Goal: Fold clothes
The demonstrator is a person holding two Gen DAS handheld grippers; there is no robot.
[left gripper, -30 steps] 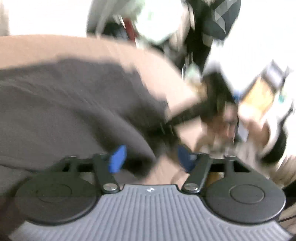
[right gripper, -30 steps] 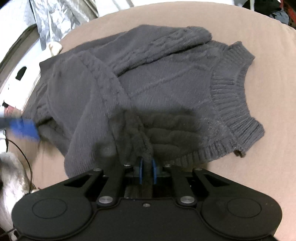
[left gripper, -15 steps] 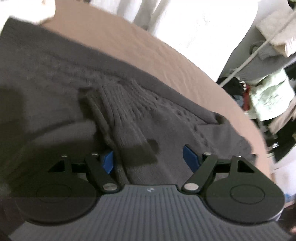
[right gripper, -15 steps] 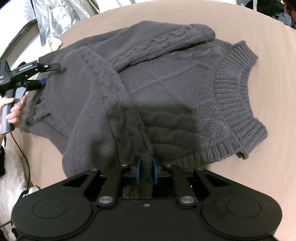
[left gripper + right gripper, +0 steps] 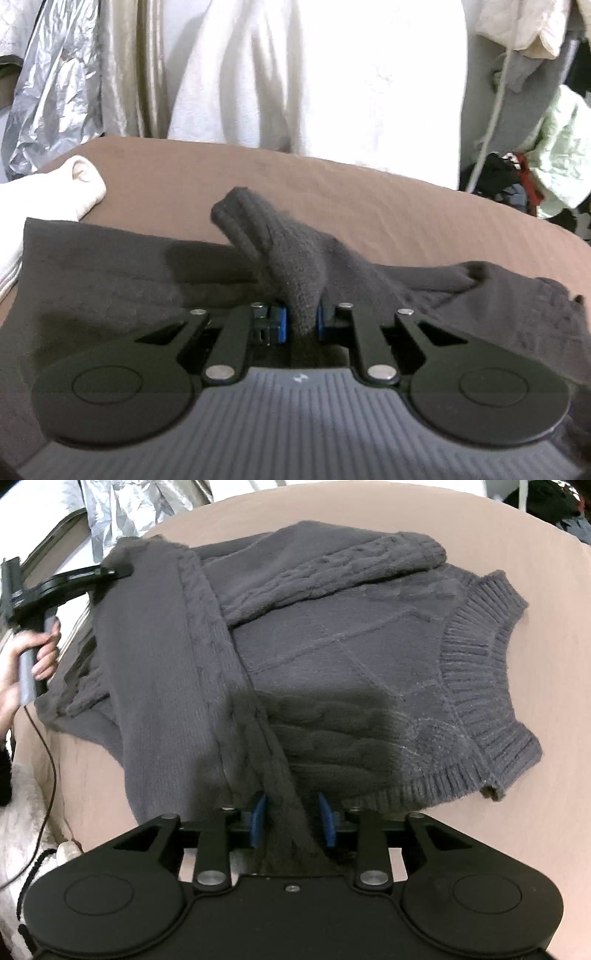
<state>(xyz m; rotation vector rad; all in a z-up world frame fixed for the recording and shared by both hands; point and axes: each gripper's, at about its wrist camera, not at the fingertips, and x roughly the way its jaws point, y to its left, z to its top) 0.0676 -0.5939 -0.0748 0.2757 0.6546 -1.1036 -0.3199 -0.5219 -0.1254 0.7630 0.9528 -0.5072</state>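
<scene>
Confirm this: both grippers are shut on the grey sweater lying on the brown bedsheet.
Not quite. Only the left gripper is shut on the grey sweater; the left wrist view shows fabric pinched between its jaws. In the right wrist view, the right gripper has its jaws apart around a fold. The sweater does lie on the brown bedsheet.

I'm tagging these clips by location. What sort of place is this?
Probably a bedroom or laundry corner at home. A grey knit sweater lies on a brown sheet-covered surface like a bed, pale curtains hang behind it, and clothes are heaped at the side.
</scene>
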